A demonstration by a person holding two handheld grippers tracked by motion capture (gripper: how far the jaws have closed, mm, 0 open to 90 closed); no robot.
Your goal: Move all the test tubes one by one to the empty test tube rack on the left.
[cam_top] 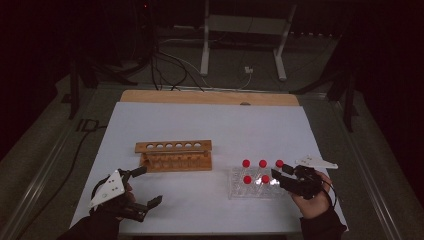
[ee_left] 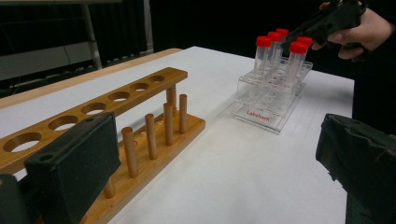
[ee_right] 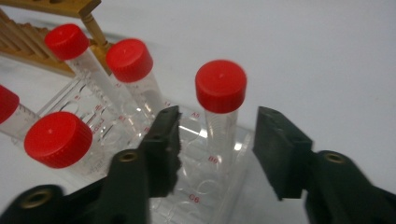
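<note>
**Right gripper closes in on a red-capped tube**

Right gripper [cam_top: 278, 176] sits at the lower right of the high view, your hand behind it, its jaws at the right edge of the clear plastic rack [cam_top: 235, 190], where five red caps show. Your left gripper [cam_top: 145, 186] waits at the lower left with its jaws wide apart and nothing between them, just below the wooden rack [cam_top: 174, 155]. Come in crooked and you could shove the light plastic rack sideways across the white table [cam_top: 210, 125].

From the left gripper view, the tubes stand crowded at the upper right, your right hand [ee_left: 362, 32] above them. A jaw that strays could knock a neighbour askew.

Along the right gripper view, the jaws flank the nearest tube [ee_right: 222, 114] at centre frame; they are partly closed, with a gap showing on each side, so nothing is gripped yet. The tube looks smooth, clear and slender, standing upright in the rack's corner well under a wide red screw cap [ee_right: 220, 85]. Clamp too low on that slick wall and it may slip or tilt as you lift; the left jaw also sits close to the next tube [ee_right: 140, 86], which leans and could be caught.
</note>
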